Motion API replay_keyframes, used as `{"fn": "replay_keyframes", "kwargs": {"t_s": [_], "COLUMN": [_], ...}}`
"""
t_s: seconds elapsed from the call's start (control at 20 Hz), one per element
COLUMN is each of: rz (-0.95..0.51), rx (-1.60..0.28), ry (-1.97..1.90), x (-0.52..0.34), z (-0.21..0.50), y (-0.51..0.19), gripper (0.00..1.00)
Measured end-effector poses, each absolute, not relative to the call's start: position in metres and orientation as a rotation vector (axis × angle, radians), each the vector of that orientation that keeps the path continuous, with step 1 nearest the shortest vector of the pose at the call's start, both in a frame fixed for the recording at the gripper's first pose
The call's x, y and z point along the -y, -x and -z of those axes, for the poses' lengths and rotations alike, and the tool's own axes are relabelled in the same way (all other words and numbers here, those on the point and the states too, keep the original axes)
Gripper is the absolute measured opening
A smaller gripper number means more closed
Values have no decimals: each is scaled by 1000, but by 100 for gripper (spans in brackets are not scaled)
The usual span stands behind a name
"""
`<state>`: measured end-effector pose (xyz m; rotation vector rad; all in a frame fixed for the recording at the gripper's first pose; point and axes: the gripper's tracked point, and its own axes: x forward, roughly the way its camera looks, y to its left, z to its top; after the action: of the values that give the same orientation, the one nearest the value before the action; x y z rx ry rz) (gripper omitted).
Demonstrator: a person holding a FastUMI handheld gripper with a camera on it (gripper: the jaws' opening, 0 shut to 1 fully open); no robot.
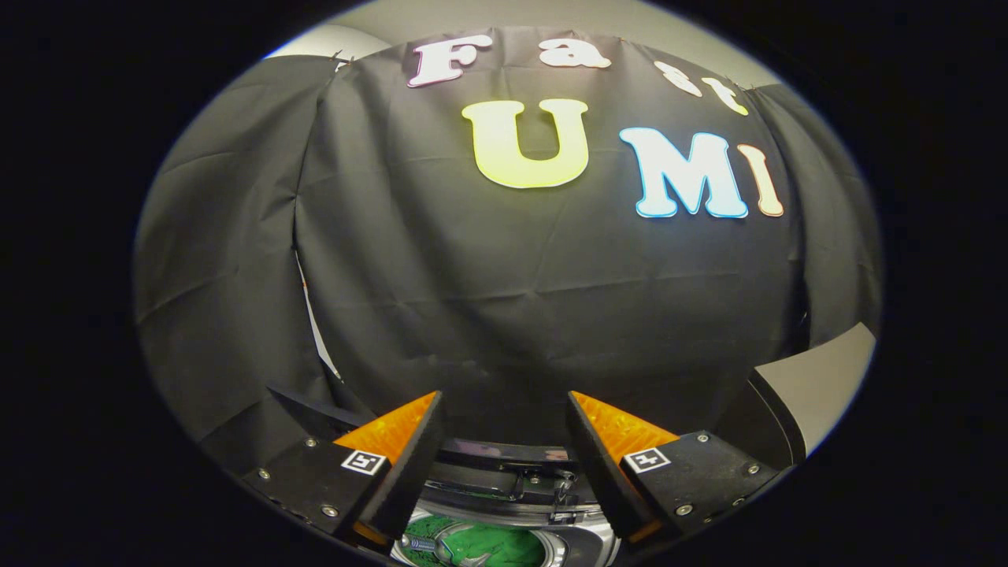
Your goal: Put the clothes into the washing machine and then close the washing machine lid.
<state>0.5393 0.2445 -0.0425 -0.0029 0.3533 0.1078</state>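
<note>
Green clothes [496, 545] are lying down in the washing machine [504, 504], low between the two fingers of the tongs [504, 409], w/ a small metal part poking in beside the fabric on the left. The machine's round opening is showing a pale, shiny rim around the cloth, and a dark band w/ hinge-like hardware and a few screws is running across just ahead of it, nearer the fingertips. Can't tell from this angle whether that band is the lid or part of the top panel. The tongs are hanging spread apart above the opening, nothing between the fingers, neither one touching the clothes or the machine. Each finger is tapering to a point aimed fwd at the booth wall [535, 268], and each is carrying a small square marker on its base block. Beyond the fingertips the black cloth wall is hanging in loose folds, w/ a seam gap running down on the left. A pale flat panel [827, 378] is angling up off to the right, beyond the right finger, and a lighter ceiling strip is showing above the cloth.
</note>
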Motion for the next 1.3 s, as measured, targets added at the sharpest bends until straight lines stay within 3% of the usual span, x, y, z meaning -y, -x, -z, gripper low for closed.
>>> {"fn": "replay_keyframes", "kwargs": {"t_s": [1.3], "rz": [-225], "rx": [-359], "ry": [93], "x": [-265], "z": [67], "y": [-411], "gripper": [91]}}
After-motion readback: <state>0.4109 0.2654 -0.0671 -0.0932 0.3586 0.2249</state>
